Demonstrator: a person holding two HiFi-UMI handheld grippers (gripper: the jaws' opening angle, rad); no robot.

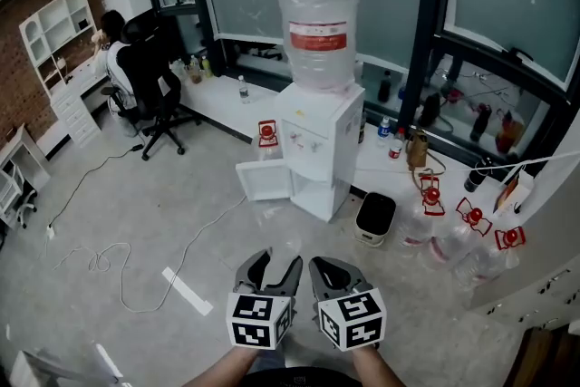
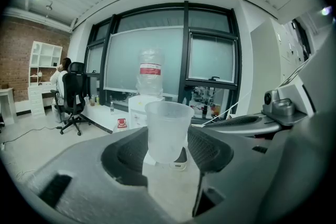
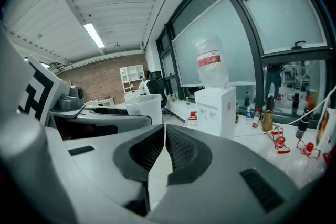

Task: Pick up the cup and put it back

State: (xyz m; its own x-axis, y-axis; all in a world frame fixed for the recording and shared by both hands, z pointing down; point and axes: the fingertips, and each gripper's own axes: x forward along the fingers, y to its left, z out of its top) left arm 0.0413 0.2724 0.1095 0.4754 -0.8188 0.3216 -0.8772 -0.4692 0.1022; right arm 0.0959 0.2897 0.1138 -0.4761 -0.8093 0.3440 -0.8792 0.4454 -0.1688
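A translucent plastic cup (image 2: 168, 131) stands upright between the jaws of my left gripper (image 2: 167, 150), which is shut on it around its lower half. From the right gripper view the same cup (image 3: 143, 107) shows just left of centre, held in the left gripper (image 3: 105, 113). My right gripper (image 3: 161, 140) is shut with nothing between its pads. In the head view both grippers hang side by side low over the floor, the left gripper (image 1: 270, 272) beside the right gripper (image 1: 328, 272), in front of a white water dispenser (image 1: 319, 145).
The dispenser carries a large clear bottle (image 1: 317, 23) and its lower door (image 1: 265, 179) stands open. A small white bin (image 1: 374, 217) and several empty bottles (image 1: 453, 236) lie to its right. A cable (image 1: 118, 258) trails over the floor. A person sits in an office chair (image 1: 149, 82) far left.
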